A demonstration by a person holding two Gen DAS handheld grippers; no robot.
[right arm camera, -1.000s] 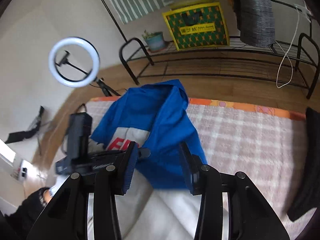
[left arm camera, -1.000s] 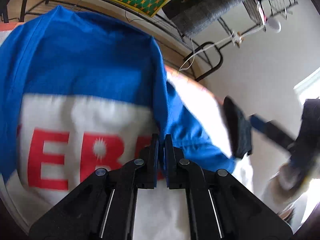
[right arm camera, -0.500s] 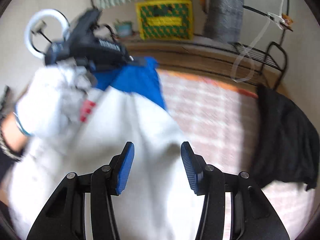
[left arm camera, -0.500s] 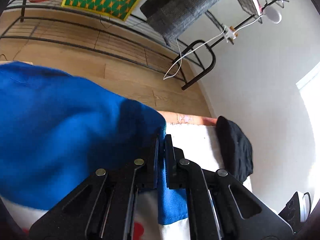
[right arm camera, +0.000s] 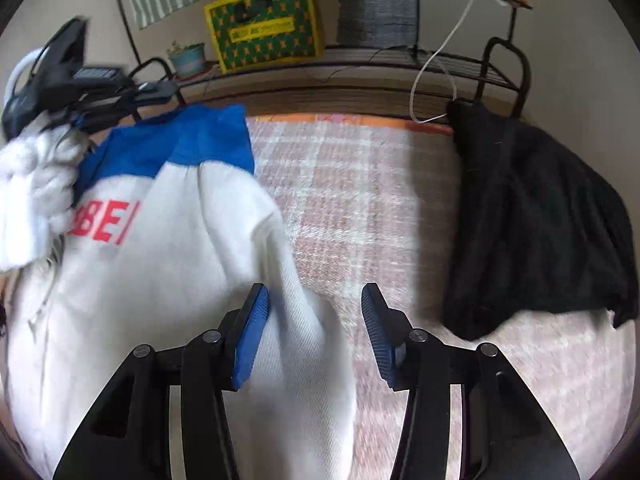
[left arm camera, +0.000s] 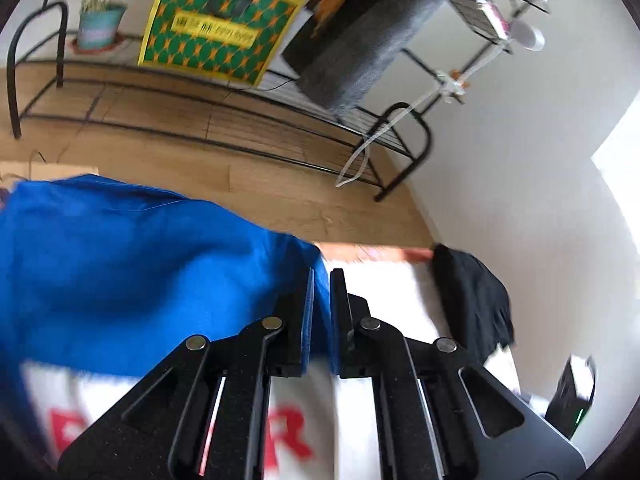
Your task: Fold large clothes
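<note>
sweatshirt (right arm camera: 168, 280) lies lengthwise, blue end (right arm camera: 192, 144) toward the rack (right arm camera: 360, 68).

Red lettering (left arm camera: 294, 434) on the sweatshirt (right arm camera: 160, 272) is blurred.

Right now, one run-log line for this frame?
left gripper: shut on blue-and-white sweatshirt | right gripper: open above its white sleeve | black garment: aside

1. A large white sweatshirt (right arm camera: 160, 280) with a blue top and red letters lies spread along the left edge of the checked blanket (right arm camera: 360, 208).
2. My left-hand jaws lift its blue part.
</note>
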